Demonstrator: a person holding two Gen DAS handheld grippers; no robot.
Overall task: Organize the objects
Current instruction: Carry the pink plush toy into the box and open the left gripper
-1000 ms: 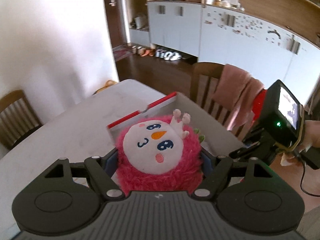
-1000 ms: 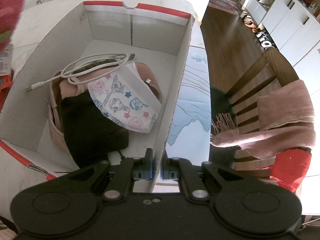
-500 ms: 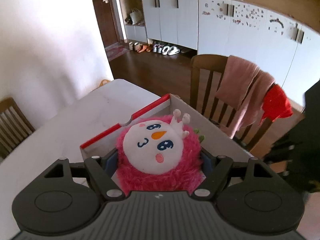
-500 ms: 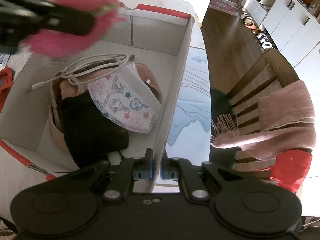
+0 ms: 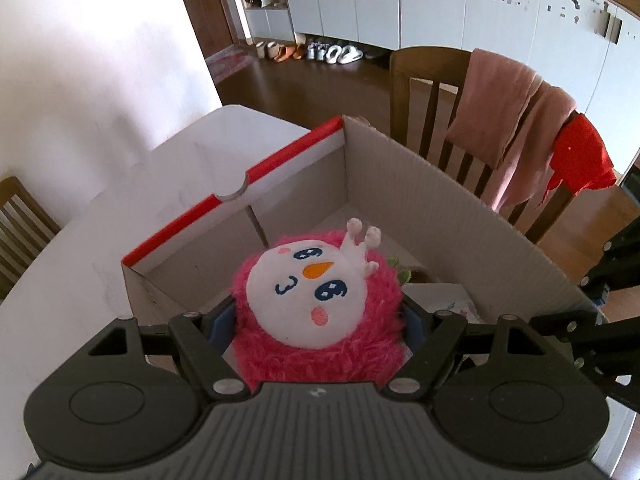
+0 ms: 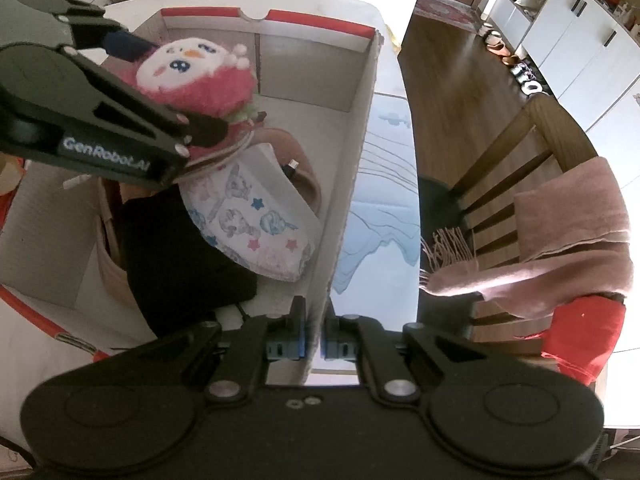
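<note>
My left gripper (image 5: 318, 316) is shut on a pink plush toy (image 5: 320, 304) with a white face and holds it inside the open cardboard box (image 5: 440, 200), above its contents. In the right wrist view the plush toy (image 6: 192, 80) and the left gripper (image 6: 168, 92) hang over the box's left half. My right gripper (image 6: 314, 332) is shut on the near right wall of the box (image 6: 352, 168). In the box lie a patterned face mask (image 6: 256, 224), a black cloth (image 6: 180, 256) and a pink bag (image 6: 296, 168).
The box stands on a white table (image 5: 160, 184) with a light blue mat (image 6: 380, 216) beside it. A wooden chair (image 6: 516, 148) draped with pink cloth (image 6: 560, 236) and red cloth (image 6: 580, 332) stands close to the table's right edge. Another chair (image 5: 20, 216) is at the left.
My left gripper has carried the plush toy over the box's edge and down into it. The right gripper has held still on the box wall.
</note>
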